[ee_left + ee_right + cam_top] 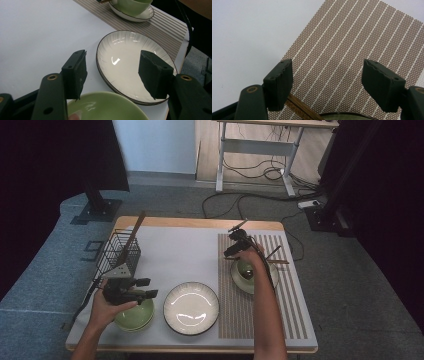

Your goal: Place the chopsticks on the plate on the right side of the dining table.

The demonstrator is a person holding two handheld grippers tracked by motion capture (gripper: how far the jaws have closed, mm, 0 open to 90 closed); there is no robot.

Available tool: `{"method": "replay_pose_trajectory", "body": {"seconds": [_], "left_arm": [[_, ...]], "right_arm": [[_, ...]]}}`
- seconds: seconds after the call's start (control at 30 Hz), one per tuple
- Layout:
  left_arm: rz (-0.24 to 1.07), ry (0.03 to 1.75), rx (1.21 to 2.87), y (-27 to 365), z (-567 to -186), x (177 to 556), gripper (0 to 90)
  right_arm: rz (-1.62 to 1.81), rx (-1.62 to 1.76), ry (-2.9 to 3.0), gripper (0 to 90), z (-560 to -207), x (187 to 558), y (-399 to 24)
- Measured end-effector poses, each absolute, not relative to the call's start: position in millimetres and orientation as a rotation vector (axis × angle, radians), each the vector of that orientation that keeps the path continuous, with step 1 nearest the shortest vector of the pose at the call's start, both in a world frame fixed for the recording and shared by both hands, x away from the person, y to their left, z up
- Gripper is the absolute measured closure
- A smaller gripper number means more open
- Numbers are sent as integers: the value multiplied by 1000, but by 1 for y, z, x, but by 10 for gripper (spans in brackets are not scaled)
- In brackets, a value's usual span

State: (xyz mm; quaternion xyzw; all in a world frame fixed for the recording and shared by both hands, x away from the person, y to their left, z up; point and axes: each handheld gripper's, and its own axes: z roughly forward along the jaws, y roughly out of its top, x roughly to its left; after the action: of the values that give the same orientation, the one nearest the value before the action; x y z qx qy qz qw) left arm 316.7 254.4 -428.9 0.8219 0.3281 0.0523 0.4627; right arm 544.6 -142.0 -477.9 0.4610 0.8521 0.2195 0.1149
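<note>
A white-topped table (170, 245) stood mid-frame on grey carpet, a desk (260, 150) and cables behind. The left gripper (148, 288), jaws apart, hung over a green bowl (135, 315) at lower left; the right gripper (234, 245), also agape, hovered over the striped mat (280, 305).

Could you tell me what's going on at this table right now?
A person is working at a table laid with dishes, a gripper in each hand. The left gripper hangs open above a green bowl, next to a white plate. The right gripper, also open and empty, hovers over the striped placemat, just beyond a green cup on a saucer. A wire basket with wooden utensils stands at the far left.
</note>
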Motion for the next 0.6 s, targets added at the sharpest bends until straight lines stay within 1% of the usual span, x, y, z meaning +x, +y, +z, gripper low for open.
{"method": "replay_pose_trajectory", "body": {"seconds": [0.6], "left_arm": [[128, 807, 2020, 255, -429, 317, 397]], "right_arm": [[648, 1296, 2527, 258, -477, 543, -142]]}}
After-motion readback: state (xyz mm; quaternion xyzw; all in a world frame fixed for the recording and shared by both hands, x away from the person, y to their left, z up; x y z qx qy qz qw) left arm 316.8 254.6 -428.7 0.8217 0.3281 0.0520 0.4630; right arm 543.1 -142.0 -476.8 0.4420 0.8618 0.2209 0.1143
